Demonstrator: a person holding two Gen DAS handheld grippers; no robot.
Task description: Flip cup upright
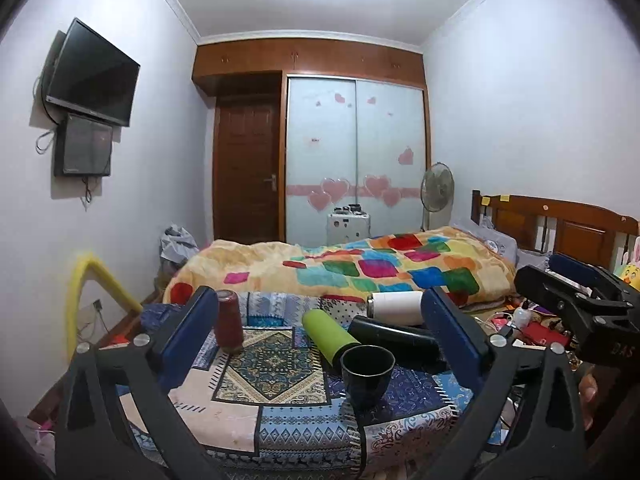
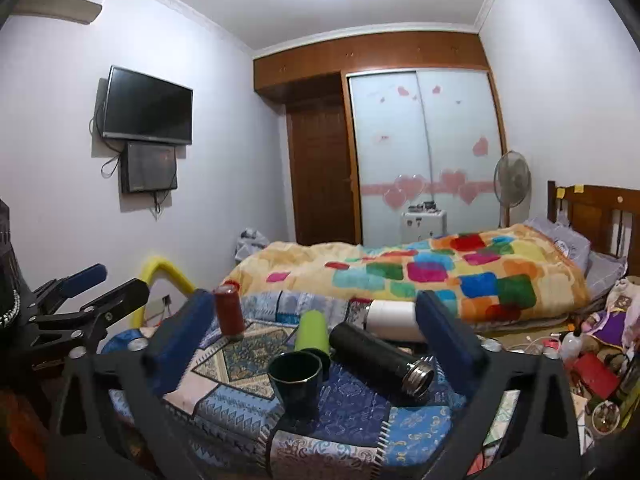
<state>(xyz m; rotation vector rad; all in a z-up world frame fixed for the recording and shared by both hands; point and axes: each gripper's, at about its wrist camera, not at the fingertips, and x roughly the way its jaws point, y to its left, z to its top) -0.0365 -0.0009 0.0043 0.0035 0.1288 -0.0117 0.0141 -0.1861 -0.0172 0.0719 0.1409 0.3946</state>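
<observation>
A dark blue cup (image 1: 367,376) stands upright, mouth up, on the patterned patchwork cloth (image 1: 276,412); it also shows in the right wrist view (image 2: 297,383). My left gripper (image 1: 320,340) is open and empty, its blue pads wide apart, with the cup between and beyond them. My right gripper (image 2: 316,334) is open and empty too, held back from the cup. Each gripper shows at the edge of the other's view, the right one (image 1: 576,292) and the left one (image 2: 88,284).
A green flask (image 1: 328,332), a black flask (image 2: 380,356) and a white flask (image 1: 396,307) lie on their sides behind the cup. A red bottle (image 1: 229,322) stands at the left. Behind is a bed with a colourful blanket (image 1: 360,264). Clutter (image 2: 592,360) lies at the right.
</observation>
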